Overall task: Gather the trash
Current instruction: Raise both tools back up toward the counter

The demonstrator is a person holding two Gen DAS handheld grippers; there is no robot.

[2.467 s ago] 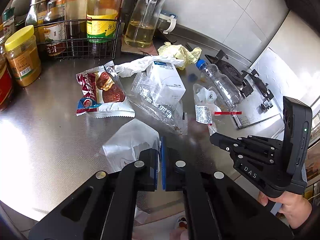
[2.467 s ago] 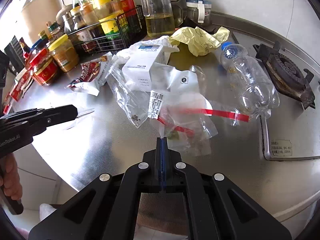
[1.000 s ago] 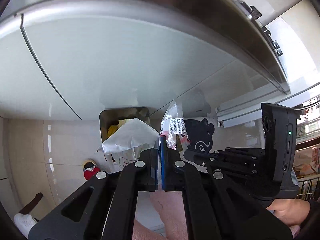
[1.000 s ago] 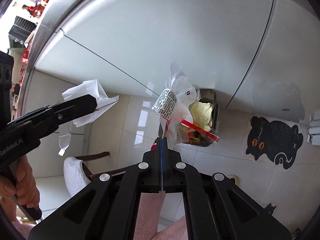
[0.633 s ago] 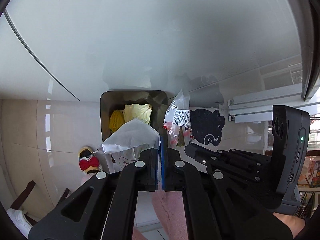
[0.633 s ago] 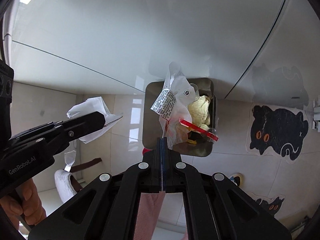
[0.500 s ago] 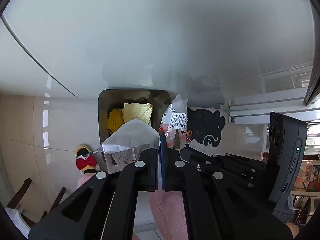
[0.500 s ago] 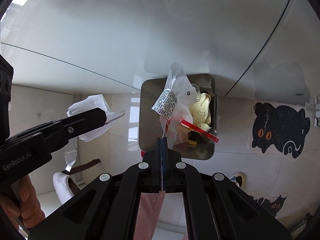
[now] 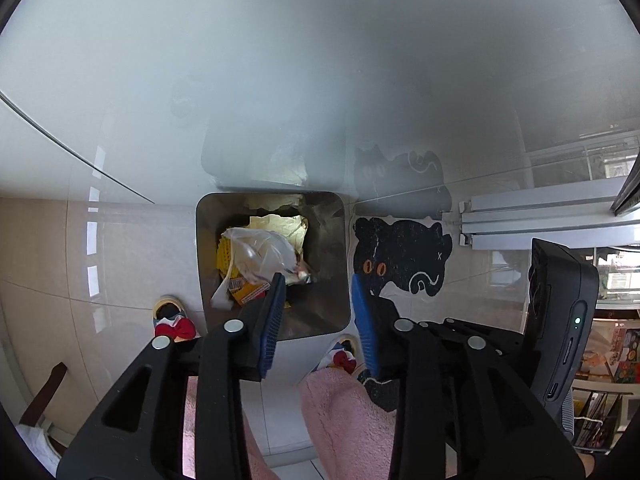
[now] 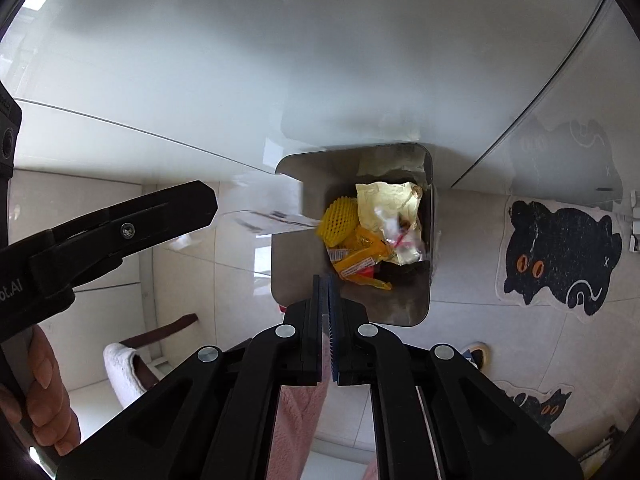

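An open steel trash bin stands on the tiled floor right below both grippers. My left gripper is opening, its blue pads well apart with nothing between them. The white bag lies in the bin on yellow wrappers. In the right wrist view a blurred white sheet falls at the bin's left rim, just past the left gripper. My right gripper is opening by a thin gap and holds nothing. The clear packet with red strips lies inside on crumpled yellow paper.
A glossy white cabinet front rises just behind the bin. A black cat mat lies to its right. Slippers with red bows flank the bin; the person's pink fleece legs are below. A white slipper sits at left.
My left jaws have sprung apart and the white bag has dropped from them into the bin. The clear packet has left the right gripper and now lies in the bin.
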